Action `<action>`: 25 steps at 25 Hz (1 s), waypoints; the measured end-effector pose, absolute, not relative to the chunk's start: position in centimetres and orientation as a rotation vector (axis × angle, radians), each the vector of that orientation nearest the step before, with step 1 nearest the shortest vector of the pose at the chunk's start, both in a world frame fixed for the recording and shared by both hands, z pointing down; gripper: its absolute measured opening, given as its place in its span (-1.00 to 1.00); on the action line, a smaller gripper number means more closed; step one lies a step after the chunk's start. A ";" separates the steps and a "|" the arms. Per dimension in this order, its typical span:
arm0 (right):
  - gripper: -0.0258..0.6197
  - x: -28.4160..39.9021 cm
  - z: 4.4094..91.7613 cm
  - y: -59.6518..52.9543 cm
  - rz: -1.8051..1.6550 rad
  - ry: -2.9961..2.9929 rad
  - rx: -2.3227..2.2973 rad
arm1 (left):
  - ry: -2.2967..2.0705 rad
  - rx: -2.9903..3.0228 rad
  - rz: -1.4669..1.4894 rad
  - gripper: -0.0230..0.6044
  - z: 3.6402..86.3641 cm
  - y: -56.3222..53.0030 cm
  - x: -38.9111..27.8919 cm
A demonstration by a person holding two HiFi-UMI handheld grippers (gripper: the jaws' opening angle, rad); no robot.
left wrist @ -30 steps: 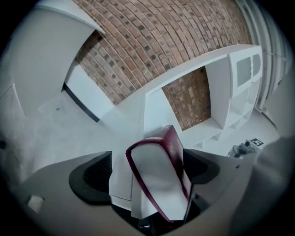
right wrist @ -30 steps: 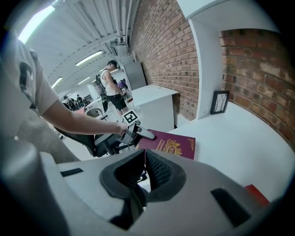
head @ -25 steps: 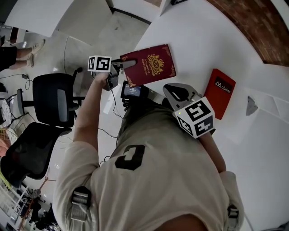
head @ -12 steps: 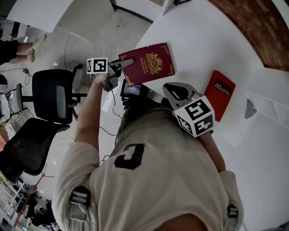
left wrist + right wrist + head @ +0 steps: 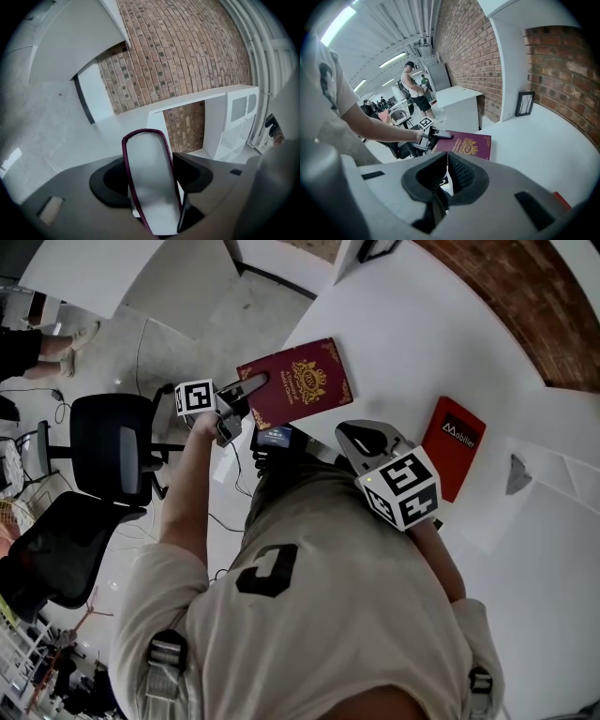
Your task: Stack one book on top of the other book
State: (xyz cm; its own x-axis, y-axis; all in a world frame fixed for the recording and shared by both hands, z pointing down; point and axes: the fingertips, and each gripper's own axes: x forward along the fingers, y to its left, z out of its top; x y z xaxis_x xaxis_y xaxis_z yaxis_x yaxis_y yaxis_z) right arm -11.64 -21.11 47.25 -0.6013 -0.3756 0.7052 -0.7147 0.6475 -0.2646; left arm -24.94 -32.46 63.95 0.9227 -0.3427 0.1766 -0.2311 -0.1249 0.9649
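Having just been closing, the jaws of the left gripper (image 5: 152, 172) pinch the left edge of the maroon gold-crested hardcover book (image 5: 302, 381) at the left side of the white table (image 5: 412, 334), probably to carry it onto the thin red book (image 5: 457, 442) farther right, while the jaws of the right gripper (image 5: 445, 177) are shut together and empty.

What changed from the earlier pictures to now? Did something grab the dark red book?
Yes. The left gripper has just been closing its jaws and now clamps the maroon book by its edge. The book has slid and turned a little toward the near edge of the table. The red book and the shut, empty right gripper stayed put.
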 end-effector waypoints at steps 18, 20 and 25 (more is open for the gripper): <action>-0.90 -11.7 47.0 -20.9 0.697 -2.264 0.839 | -0.614 1.656 -0.241 -0.08 63.9 -31.7 -26.8; -0.90 -11.8 47.0 -20.9 0.691 -2.267 0.834 | -0.616 1.651 -0.267 -0.08 63.9 -31.6 -26.9; -0.90 -12.1 46.9 -20.8 0.681 -2.273 0.829 | -0.652 1.635 -0.275 -0.08 64.1 -31.3 -27.3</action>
